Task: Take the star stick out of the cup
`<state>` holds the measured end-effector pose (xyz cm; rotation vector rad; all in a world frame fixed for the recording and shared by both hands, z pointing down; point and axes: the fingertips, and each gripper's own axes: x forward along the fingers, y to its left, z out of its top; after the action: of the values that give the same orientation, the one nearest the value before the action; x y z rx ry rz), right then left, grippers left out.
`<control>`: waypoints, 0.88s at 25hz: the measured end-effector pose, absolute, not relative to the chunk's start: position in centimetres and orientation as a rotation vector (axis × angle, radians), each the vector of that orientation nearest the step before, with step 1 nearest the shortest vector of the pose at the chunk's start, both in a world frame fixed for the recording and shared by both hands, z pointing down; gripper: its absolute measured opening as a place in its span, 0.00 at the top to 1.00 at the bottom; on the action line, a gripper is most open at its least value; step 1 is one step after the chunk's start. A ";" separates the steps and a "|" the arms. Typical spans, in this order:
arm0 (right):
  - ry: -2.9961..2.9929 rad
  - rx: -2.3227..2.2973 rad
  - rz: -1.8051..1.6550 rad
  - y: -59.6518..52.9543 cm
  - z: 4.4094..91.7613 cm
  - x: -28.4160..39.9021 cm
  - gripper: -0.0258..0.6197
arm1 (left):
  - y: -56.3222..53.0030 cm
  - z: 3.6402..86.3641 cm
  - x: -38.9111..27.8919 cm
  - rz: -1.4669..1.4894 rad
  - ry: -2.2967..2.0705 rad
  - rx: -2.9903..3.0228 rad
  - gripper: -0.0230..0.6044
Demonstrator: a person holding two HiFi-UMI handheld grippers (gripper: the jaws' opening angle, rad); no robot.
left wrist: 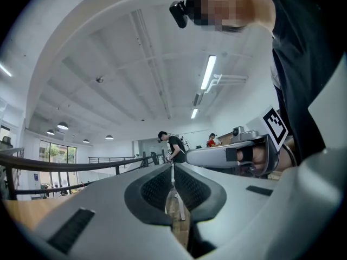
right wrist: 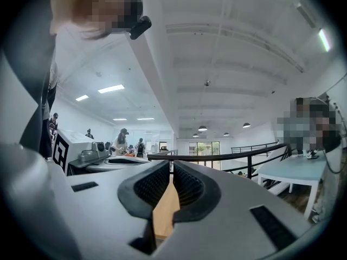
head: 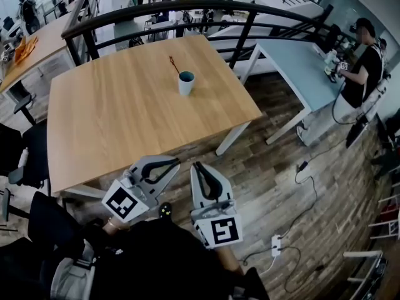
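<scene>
A light blue cup [head: 186,83] stands on the far middle of the wooden table [head: 112,117]. A thin dark stick [head: 173,64] leans out of it toward the back left; its star end is too small to make out. Both grippers are held close to my body, off the table's near edge and over the floor, far from the cup. The left gripper [head: 175,161] [left wrist: 172,169] is shut and holds nothing. The right gripper [head: 196,166] [right wrist: 170,167] is also shut and holds nothing. Both gripper views point upward at the ceiling; neither shows the cup.
A black railing [head: 187,5] curves behind the table. A pale blue table [head: 300,67] stands at the right with a person [head: 362,67] at it. Black chairs [head: 25,149] sit to the left. A power strip [head: 275,245] and cables lie on the wooden floor.
</scene>
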<state>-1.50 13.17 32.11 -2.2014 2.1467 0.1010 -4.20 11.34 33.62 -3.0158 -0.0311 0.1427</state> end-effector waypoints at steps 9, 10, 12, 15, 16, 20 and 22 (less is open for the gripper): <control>2.143 -2.230 0.090 7.2 31.1 -1.7 0.91 | 5.1 32.6 -5.0 0.169 -0.001 -3.041 0.92; 2.139 -2.235 0.087 6.9 31.0 -1.7 0.91 | 4.7 32.7 -5.1 0.170 0.005 -3.048 0.92; 2.137 -2.242 0.086 6.5 31.2 -1.6 0.91 | 4.0 32.9 -5.1 0.174 0.014 -3.055 0.92; 2.127 -2.256 0.082 6.1 31.8 -1.1 0.91 | 3.4 33.7 -4.8 0.170 0.015 -3.061 0.92; 2.123 -2.260 0.078 6.0 32.1 -0.8 0.91 | 3.3 33.9 -4.6 0.170 0.011 -3.061 0.92; 2.118 -2.249 0.063 5.0 32.4 0.4 0.91 | 2.9 34.3 -3.5 0.168 0.002 -3.061 0.92; 2.129 -2.235 0.066 4.0 32.2 1.1 0.91 | 2.0 34.3 -3.0 0.160 0.025 -3.067 0.92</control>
<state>1.10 4.05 32.20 -2.2347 2.1285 0.0663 -3.04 2.03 34.30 -3.0671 0.0249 0.1595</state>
